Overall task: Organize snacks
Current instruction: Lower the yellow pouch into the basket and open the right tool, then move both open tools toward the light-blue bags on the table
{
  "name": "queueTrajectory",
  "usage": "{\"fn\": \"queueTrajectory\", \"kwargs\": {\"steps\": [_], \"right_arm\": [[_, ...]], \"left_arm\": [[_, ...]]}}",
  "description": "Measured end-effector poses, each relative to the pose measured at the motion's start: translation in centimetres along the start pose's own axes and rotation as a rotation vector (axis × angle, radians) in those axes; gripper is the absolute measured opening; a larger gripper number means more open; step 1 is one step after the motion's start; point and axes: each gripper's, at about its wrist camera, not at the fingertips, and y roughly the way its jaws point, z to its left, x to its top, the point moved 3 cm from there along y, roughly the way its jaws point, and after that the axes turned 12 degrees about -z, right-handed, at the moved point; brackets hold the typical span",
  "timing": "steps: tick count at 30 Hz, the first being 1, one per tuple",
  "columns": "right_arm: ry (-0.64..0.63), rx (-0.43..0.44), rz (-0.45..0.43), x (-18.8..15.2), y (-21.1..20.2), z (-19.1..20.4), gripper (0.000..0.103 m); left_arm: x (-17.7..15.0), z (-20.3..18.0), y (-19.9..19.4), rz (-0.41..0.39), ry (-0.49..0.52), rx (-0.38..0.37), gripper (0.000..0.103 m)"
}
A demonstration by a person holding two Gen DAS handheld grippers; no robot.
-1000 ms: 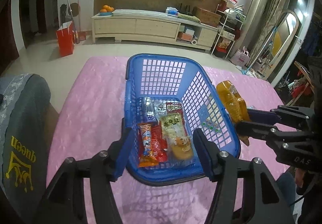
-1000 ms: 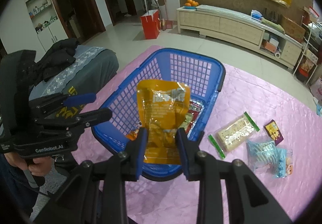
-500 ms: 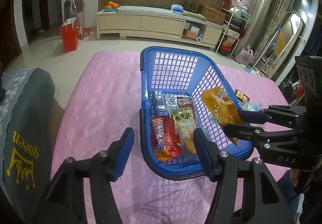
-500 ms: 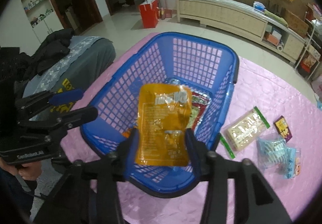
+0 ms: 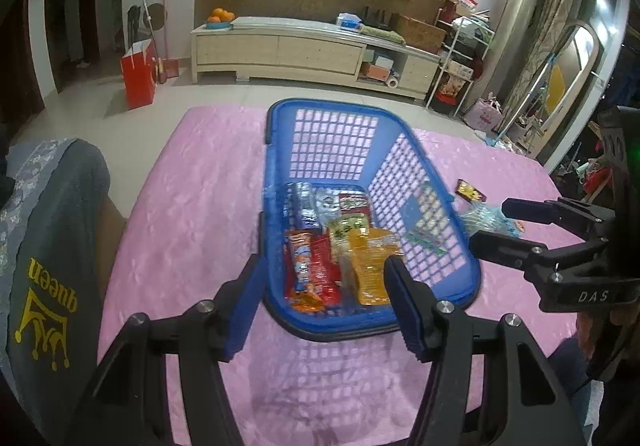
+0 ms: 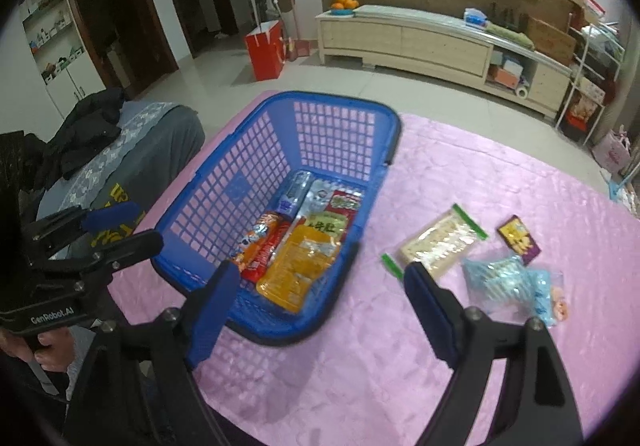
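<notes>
Snacks going into the basket, three packets left outside

Fingers of the right gripper (image 6: 316, 310) are spreading wide and holding nothing; the orange packet (image 6: 298, 266) is lying flat in the blue basket (image 6: 340, 117), just ahead of the left fingertip and on top of the other packets. The left gripper (image 5: 324, 310) is hovering half open and empty, its fingers straddling the basket's near rim without touching it, as far as I can tell.

Beyond the right fingertip, on the pink cloth (image 6: 460, 165), the clear cracker packet (image 6: 436, 242) is waiting nearest, with the pale blue packet (image 6: 508, 282) beside it and the small purple packet (image 6: 519, 240) further off.

To do the next pick well, I would keep the jaws wide, swing right over the cracker packet, and come down across its narrow width, since it is lying flat and slippery film could slide from a shallow pinch.
</notes>
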Motion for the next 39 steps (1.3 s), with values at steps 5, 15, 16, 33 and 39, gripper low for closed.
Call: {"fn": "queueTrajectory", "kwargs": {"steps": [5,15,16,33,39], "right_arm": [[0.012,-0.021,-0.038,-0.3,-3.1,-1.4,0.087],[0.061,-0.095,-0.094,-1.5,-8.8,-6.9,0.087],[0.069,-0.103,-0.097,-1.7,-9.2,-7.6,0.087],[0.145,-0.198,-0.073,-5.5,-11.4,-17.5,0.089],[0.161,-0.212,-0.05,-6.4,-10.4,-20.2,0.089]], "left_arm": [[0.4,-2.2,-1.1,-0.019,0.033,-0.015,0.058],[0.9,-9.1,-2.1,-0.056,0.126,-0.065,0.077],[0.9,-10.2,-1.9,-0.054,0.135,-0.078,0.077],[0.1,-21.1,2.7,0.003,0.227,-0.177,0.077],[-0.6,-23.2,5.4,0.045,0.231,-0.195,0.077]]}}
